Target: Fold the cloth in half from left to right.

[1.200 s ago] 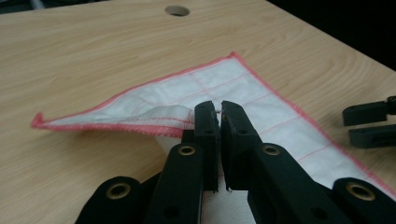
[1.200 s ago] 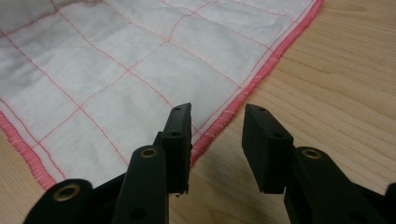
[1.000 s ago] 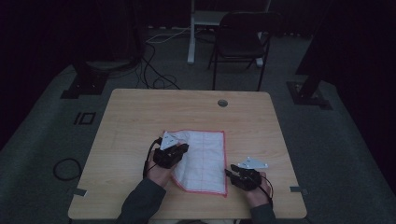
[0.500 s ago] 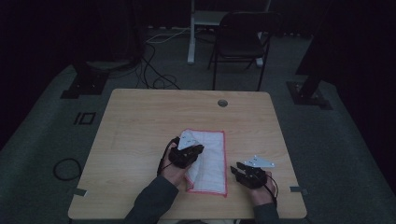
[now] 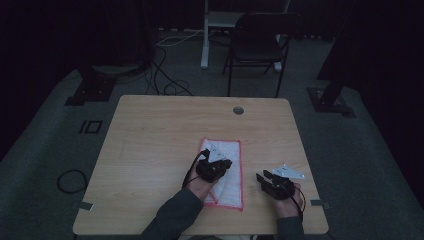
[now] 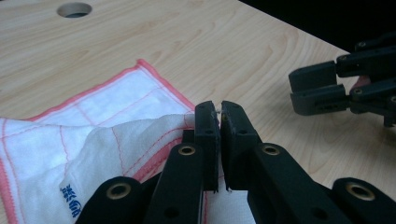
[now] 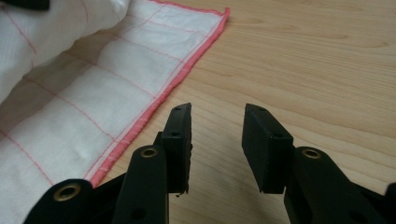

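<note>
A thin white cloth [image 5: 226, 172] with pink hem and grid stitching lies near-centre on the pale wood-grain table [image 5: 160, 145]. The left gripper [image 6: 218, 116] pinches its lifted, folded edge; that view reveals blue print. The right gripper [image 7: 215, 128] stands parted, empty, right of the hem.

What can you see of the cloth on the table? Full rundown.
The cloth is thin white woven fabric with a pink-red hemmed border, a fine red grid of lines and a small blue printed mark near one edge. It lies on the wooden table, near the person's side. One edge is lifted and folded over the flat part, pinched in the shut left gripper. The right gripper stands open beside its hem, not touching.
</note>
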The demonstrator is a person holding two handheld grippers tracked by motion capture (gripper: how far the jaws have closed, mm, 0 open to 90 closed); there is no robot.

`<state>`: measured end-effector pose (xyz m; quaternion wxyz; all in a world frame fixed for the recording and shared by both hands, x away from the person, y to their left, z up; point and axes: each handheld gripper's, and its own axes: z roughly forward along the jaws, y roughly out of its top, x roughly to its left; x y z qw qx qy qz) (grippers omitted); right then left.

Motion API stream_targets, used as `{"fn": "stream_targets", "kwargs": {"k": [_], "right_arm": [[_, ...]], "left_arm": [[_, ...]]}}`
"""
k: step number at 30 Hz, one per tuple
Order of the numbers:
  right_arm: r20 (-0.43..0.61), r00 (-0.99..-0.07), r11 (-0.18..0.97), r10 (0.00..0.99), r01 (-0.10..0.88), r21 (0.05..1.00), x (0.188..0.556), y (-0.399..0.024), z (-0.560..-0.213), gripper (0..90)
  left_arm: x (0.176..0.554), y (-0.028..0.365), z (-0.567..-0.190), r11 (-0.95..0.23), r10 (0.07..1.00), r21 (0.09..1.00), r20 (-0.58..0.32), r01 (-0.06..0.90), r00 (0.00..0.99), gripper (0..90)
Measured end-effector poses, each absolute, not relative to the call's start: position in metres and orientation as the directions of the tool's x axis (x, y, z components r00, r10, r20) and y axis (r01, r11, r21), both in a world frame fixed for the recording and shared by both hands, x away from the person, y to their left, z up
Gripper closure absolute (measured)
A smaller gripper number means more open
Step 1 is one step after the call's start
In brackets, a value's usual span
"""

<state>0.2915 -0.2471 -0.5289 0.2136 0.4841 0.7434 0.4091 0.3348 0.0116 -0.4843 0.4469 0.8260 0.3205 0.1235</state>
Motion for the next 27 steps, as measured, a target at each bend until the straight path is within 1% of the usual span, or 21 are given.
{"fn": "stream_targets", "kwargs": {"k": [6,16,17,19,20,24,27], "right_arm": [[0.088,-0.423,0.177,0.902,0.547,0.818,0.292,-0.250,-0.530,63.1],[0.071,-0.435,0.201,0.898,0.546,0.813,0.294,-0.244,-0.532,63.1],[0.071,-0.434,0.200,0.898,0.546,0.813,0.294,-0.243,-0.532,63.1],[0.070,-0.434,0.200,0.898,0.545,0.814,0.294,-0.244,-0.531,63.1],[0.069,-0.433,0.200,0.899,0.544,0.815,0.294,-0.244,-0.531,63.1],[0.061,-0.437,0.208,0.897,0.540,0.816,0.295,-0.242,-0.530,63.0],[0.050,-0.454,0.225,0.890,0.531,0.817,0.297,-0.236,-0.528,62.8]], "left_arm": [[0.337,0.000,-0.488,-0.430,0.623,0.797,-0.076,0.423,0.778,86.6],[0.340,-0.014,-0.490,-0.433,0.604,0.798,-0.087,0.419,0.792,86.3],[0.341,-0.015,-0.490,-0.431,0.601,0.799,-0.093,0.420,0.793,85.2],[0.341,-0.013,-0.490,-0.410,0.589,0.803,-0.128,0.432,0.798,78.4],[0.340,-0.011,-0.489,-0.412,0.587,0.806,-0.122,0.425,0.800,76.5],[0.336,0.000,-0.481,-0.403,0.592,0.814,-0.116,0.418,0.798,73.5],[0.331,0.011,-0.476,-0.390,0.604,0.821,-0.114,0.417,0.789,73.4]]}}
